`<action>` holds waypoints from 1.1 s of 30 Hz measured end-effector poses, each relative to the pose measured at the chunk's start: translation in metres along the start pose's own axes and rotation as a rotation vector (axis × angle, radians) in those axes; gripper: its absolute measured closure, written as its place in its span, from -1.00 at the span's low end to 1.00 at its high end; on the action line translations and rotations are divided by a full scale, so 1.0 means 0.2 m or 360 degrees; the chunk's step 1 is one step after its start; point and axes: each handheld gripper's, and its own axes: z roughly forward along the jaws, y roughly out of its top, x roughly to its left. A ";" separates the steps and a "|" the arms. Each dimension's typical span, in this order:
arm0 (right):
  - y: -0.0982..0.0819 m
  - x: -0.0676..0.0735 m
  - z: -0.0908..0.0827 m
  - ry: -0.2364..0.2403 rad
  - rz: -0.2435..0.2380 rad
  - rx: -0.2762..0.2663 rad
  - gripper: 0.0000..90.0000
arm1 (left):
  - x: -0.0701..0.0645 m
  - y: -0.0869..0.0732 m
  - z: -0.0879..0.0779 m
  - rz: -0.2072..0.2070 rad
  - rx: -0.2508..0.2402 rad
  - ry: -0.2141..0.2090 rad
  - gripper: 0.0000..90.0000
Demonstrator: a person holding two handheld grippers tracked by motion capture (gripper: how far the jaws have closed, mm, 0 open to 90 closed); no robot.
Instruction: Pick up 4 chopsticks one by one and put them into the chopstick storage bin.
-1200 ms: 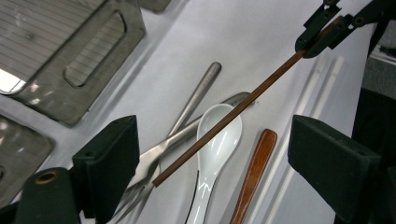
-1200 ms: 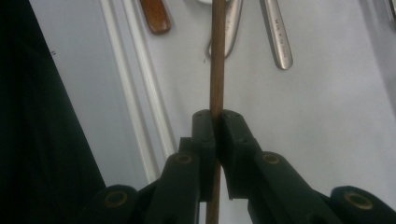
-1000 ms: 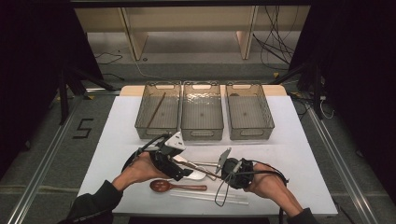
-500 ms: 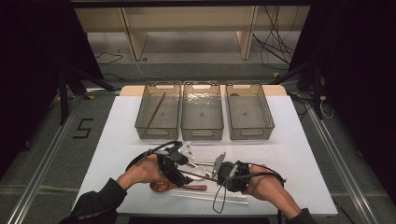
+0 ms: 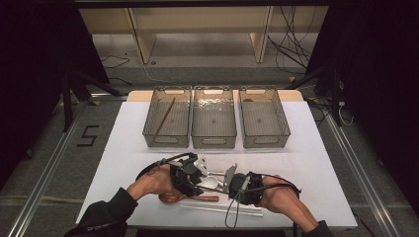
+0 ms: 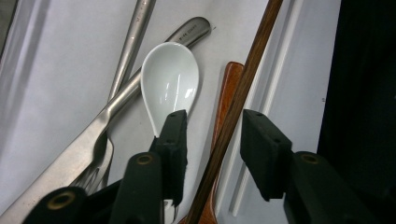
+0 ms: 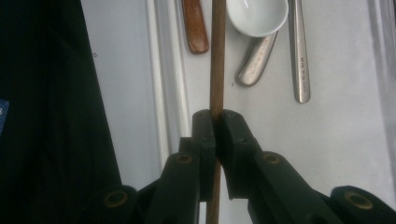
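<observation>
My right gripper [image 7: 215,116] is shut on a brown wooden chopstick [image 7: 217,56], which runs straight out from its pads. The same chopstick [image 6: 247,74] passes between the jaws of my left gripper [image 6: 212,133]. Those jaws have just been closing, and a gap still shows beside the stick. In the high view the two grippers face each other near the table's front edge, left gripper [image 5: 195,180] and right gripper [image 5: 230,185], over a pile of cutlery. A white ceramic spoon [image 6: 169,81] lies just past the left jaw.
Metal cutlery [image 6: 126,60] and a wooden spoon [image 5: 170,197] lie under the grippers, with pale chopsticks [image 5: 222,210] nearer the front edge. Three clear bins stand at the back: left [image 5: 148,129] holding one brown stick [image 5: 164,116], middle [image 5: 213,143], right [image 5: 263,143].
The left gripper has tipped down onto the cutlery pile and its jaws have narrowed around the brown chopstick. The right gripper has kept its hold and stayed put.
</observation>
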 end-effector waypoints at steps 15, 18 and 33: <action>0.00 0.01 0.01 -0.0009 -0.0082 -0.0015 0.87 | -0.02 0.00 0.01 0.0077 0.0035 -0.0107 0.75; -0.01 0.00 0.01 -0.0027 -0.0066 -0.0019 0.82 | -0.03 0.00 0.01 0.0108 0.0024 -0.0169 0.82; -0.10 -0.09 -0.10 -0.0123 0.0294 -0.0271 -0.10 | 0.03 -0.06 -0.06 -0.0021 -0.0041 -0.0118 0.88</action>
